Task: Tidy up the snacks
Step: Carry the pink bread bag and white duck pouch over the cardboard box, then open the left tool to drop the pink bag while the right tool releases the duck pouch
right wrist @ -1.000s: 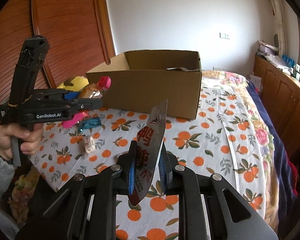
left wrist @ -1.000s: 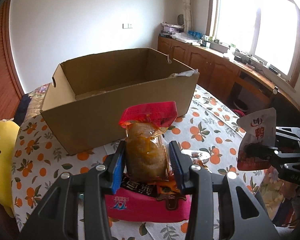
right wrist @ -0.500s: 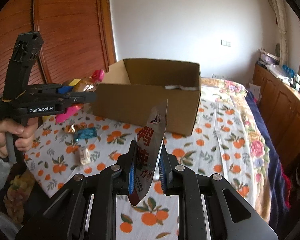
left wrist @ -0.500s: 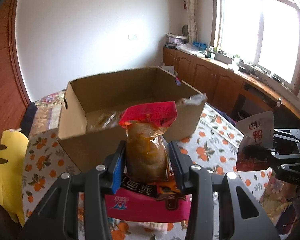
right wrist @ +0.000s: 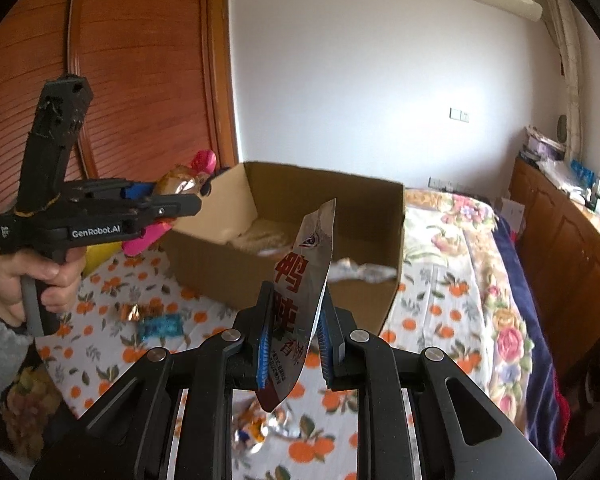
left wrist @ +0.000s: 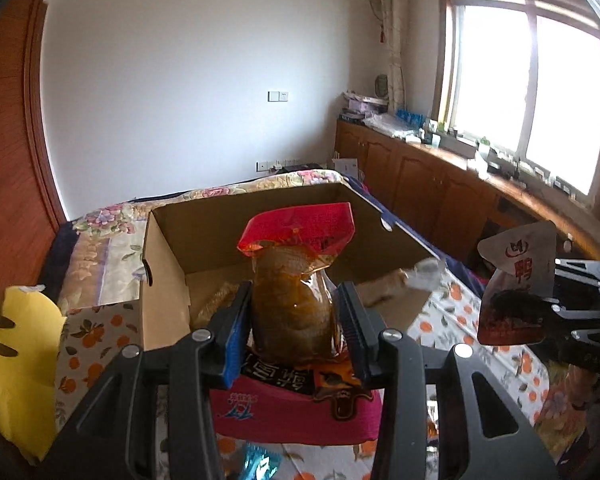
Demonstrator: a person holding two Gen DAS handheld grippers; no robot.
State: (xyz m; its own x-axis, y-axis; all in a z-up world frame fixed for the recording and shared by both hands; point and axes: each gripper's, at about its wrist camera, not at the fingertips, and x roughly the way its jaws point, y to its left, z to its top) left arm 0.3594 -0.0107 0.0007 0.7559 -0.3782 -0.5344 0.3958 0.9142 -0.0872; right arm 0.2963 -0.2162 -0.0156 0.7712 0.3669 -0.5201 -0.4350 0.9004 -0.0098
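left gripper [left wrist: 296, 328] has its jaws pinching a clear pouch [left wrist: 294, 304] full of brownish stuff with a red top, blue pads pressed on both sides of it. pouch stands upright between the fingers, red end up. right under it, also caught between the fingers, there's a pink pack [left wrist: 296, 408] with dark print, sticking out toward the camera. can't tell if the pads actually press on that one or it just hangs with the pouch.

right gripper [right wrist: 294, 344] has its jaws nearly together, clamped on a flat silver packet [right wrist: 303, 300] with big red characters. packet is edge-on to the camera and leans up and to the right. from the left wrist view the same packet [left wrist: 517, 280] shows its face, silver on top, dark red at the bottom.

both are held up in the air in front of an open cardboard box [right wrist: 300, 248], which sits on a cloth [right wrist: 439, 312] with an orange print. some pale bags lie in the bottom of the box, and a crumpled clear wrapper [right wrist: 359, 270] hangs over its near rim.

loose on the cloth left of the box: a gold candy [right wrist: 134, 312] and a blue one [right wrist: 160, 326], near each other. a hand [right wrist: 32, 284] in a grey sleeve grips the left handle. yellow cushion [left wrist: 16, 368] off to the left edge.
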